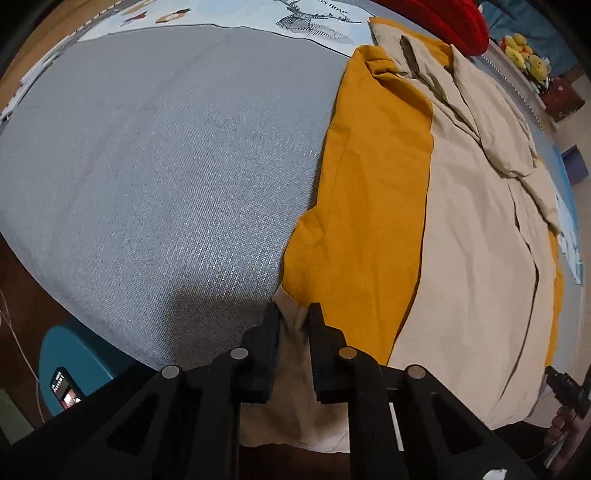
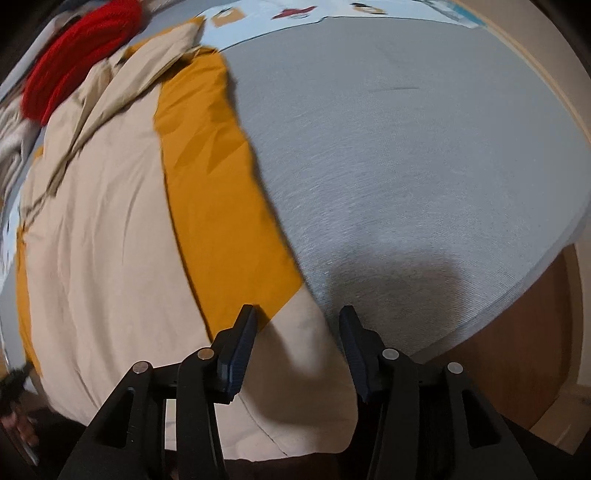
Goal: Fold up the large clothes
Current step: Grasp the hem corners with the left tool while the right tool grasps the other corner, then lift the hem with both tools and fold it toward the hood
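Observation:
A large beige garment (image 1: 476, 258) with a mustard-yellow panel (image 1: 369, 206) lies spread along the right side of a grey bed surface (image 1: 166, 147). My left gripper (image 1: 294, 314) points down at the garment's near left corner, its fingers pinched on a bunch of beige cloth. In the right wrist view the same garment (image 2: 103, 240) fills the left half, with its mustard panel (image 2: 214, 192) next to the grey surface (image 2: 406, 147). My right gripper (image 2: 297, 314) stands open over the near right beige corner, its pads well apart from the cloth between them.
A red knitted item (image 1: 443, 22) (image 2: 74, 59) lies at the garment's far end. A teal stool (image 1: 85, 350) carrying a phone (image 1: 64, 389) stands beside the bed's near left. Yellow plush toys (image 1: 524, 51) sit far right. Brown floor (image 2: 535, 332) shows past the bed's edge.

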Tool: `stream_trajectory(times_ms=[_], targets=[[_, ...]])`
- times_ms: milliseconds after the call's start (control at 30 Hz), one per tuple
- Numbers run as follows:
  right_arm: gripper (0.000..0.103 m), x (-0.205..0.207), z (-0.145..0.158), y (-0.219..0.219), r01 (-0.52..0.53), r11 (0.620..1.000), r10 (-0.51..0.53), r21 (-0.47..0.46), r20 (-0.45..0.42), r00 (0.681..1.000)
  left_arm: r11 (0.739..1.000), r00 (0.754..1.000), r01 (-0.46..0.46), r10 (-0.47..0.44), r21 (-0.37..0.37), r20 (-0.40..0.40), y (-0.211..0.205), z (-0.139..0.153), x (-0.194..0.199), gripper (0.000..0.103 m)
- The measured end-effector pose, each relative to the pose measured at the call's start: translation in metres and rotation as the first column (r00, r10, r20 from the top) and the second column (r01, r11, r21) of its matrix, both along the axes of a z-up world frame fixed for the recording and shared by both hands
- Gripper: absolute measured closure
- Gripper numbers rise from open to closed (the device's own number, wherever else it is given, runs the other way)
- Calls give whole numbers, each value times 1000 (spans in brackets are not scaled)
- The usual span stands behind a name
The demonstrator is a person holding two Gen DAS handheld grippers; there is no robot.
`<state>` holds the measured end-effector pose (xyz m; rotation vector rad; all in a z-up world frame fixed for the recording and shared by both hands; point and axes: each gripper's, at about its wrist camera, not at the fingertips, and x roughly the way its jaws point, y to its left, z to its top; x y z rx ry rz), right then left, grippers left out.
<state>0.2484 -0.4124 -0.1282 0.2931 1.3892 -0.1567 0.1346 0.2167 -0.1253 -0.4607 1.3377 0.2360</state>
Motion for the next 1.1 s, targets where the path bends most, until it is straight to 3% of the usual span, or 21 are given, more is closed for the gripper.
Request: stream_trajectory(times_ms=[333,533,600,700,900,1033,1100], targets=[[53,1,-7,-3,19,1000,-19,0,-19,1000,1000,999,-20,20,-8,-37,4,-8,-3,81],[52,3,-9,10,-85,996,85,14,-17,996,999,999,13,-12,29,-43,-7,-9,6,80],[82,2,-6,15,-105,994,105,26,-3,994,999,999,24,-23,32,-44,-10,-8,7,80],[88,-1,-2,18,-120,992,119,47,22,993,999,998,35,-33,35,-45,-12,-8,6,80],[87,-2,-4,16,-120,992,119,36,10,993,998,998,45,-43,47,-46,-16,-9,9,80],[85,3,2,1,-39,997,36,71,50,998,998,998,42,-40,37,-43,-18,-11,8,81],[70,4,7,-14,23,997,-28,78,72,997,999,998,35,-34,29,-44,-13,-10,5,81]])
